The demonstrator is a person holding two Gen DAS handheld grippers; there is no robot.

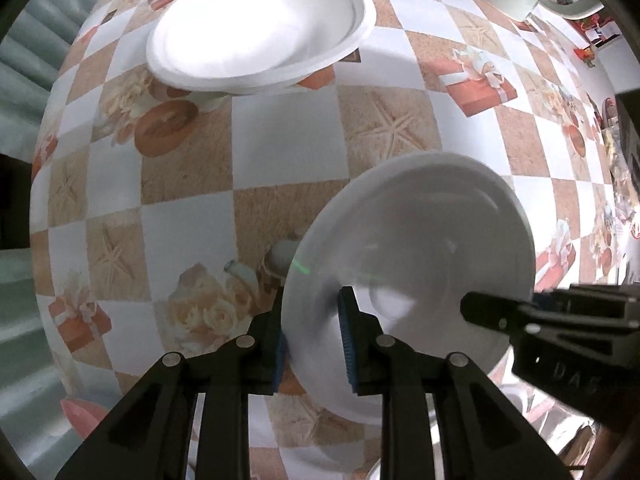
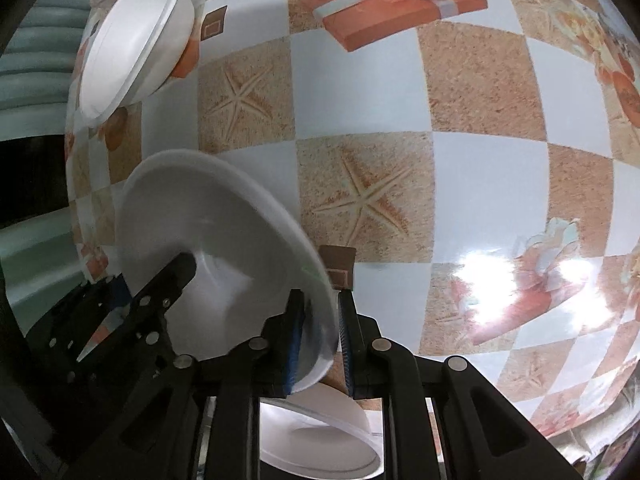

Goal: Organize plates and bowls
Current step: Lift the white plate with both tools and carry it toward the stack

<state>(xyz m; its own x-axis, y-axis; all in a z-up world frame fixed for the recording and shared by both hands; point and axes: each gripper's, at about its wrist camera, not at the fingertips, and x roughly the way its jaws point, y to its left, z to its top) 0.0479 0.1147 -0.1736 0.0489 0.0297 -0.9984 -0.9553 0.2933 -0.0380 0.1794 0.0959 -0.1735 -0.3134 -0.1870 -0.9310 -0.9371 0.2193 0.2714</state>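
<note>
Both tongs, left (image 1: 312,344) and right (image 2: 320,340), clamp one white foam bowl (image 1: 416,264) above the table (image 1: 280,140); a second white foam bowl (image 1: 260,28) remains unstacked.

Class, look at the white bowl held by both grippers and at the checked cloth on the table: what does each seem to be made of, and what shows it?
White bowl: probably foam or moulded paper pulp; matte, thin rolled rim, no glassy shine.
Checked cloth: likely wipeable plastic or oilcloth; its printed starfish and gift pattern carries bright glare patches, so the finish is glossy.
</note>
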